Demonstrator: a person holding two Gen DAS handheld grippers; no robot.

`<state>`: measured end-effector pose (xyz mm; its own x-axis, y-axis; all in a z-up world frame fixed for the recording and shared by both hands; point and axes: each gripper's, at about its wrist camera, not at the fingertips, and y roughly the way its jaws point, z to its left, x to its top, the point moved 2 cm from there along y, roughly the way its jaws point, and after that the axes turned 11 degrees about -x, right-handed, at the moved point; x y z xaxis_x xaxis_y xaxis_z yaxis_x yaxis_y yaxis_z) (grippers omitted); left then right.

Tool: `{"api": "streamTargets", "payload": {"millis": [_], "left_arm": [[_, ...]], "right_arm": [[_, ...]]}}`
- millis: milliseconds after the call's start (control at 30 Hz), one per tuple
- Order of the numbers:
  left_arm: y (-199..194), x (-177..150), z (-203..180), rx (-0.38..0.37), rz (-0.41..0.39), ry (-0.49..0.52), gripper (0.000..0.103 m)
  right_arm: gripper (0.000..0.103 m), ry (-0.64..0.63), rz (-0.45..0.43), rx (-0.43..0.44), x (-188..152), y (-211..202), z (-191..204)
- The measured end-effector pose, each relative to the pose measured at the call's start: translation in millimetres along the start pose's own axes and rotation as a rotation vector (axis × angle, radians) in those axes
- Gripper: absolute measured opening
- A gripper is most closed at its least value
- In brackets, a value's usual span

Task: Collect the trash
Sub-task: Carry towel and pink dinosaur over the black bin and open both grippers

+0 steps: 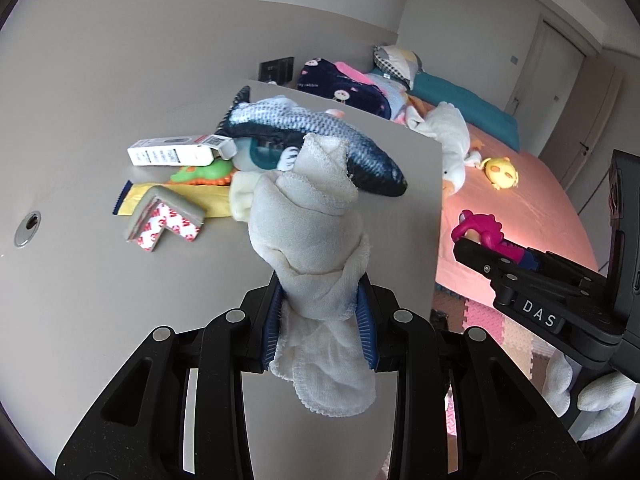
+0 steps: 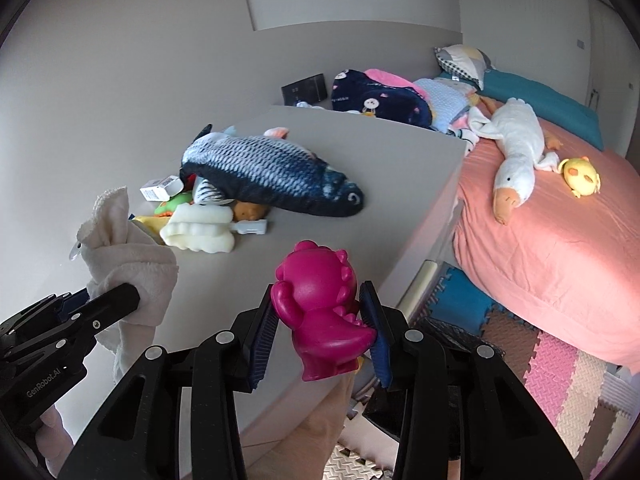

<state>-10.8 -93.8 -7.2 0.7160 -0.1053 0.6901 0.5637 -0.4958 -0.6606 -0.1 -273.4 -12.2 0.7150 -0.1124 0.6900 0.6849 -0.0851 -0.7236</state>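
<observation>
Grey table (image 2: 360, 168): plush fish (image 2: 272, 176), white box (image 1: 176, 151), corner guard (image 1: 168, 220). Pink bed (image 2: 560, 248): goose plush (image 2: 516, 148).

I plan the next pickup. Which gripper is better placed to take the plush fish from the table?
Neither yet. The left gripper is shut on the white cloth and the right gripper on the pink dinosaur.

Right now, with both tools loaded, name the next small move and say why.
Probably carry both loads away from the table toward wherever the trash goes; no bin shows in either view. The left tool is shut on the white cloth, the right tool on the pink dinosaur toy, and both are lifted clear of the clutter.
</observation>
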Motion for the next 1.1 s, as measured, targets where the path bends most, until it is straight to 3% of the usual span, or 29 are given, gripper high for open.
{"api": "streamTargets", "payload": {"millis": [433,900,967,1000,1033,1067,1100], "left_arm": [[64.9,11.5,-96.2,-0.127,0.088,0.124,0.032],[139.8,0.4,-171.8,-0.203,0.212,0.261,0.033],[147.4,-1.0,-178.1,-0.228,0.216,0.271,0.038],[150.0,-1.8,-181.5,-0.246,0.212,0.272,0.049],[151.7,-2.1,-184.1,-0.254,0.206,0.273,0.064],[153.7,-1.4,-186.7,-0.256,0.194,0.275,0.071],[155.1,-0.1,-189.6,-0.25,0.18,0.278,0.082]], "right_arm": [[0.043,0.16,0.01,-0.138,-15.1,-4.2,-112.5],[0.043,0.318,0.071,-0.278,-33.4,17.8,-209.8],[0.043,0.332,0.083,-0.293,-34.7,21.7,-219.4],[0.043,0.339,0.089,-0.304,-35.9,22.1,-224.1],[0.048,0.347,0.093,-0.318,-36.3,23.0,-229.1],[0.06,0.36,0.095,-0.34,-36.2,22.7,-234.8],[0.066,0.373,0.09,-0.364,-36.2,21.3,-239.3]]}}
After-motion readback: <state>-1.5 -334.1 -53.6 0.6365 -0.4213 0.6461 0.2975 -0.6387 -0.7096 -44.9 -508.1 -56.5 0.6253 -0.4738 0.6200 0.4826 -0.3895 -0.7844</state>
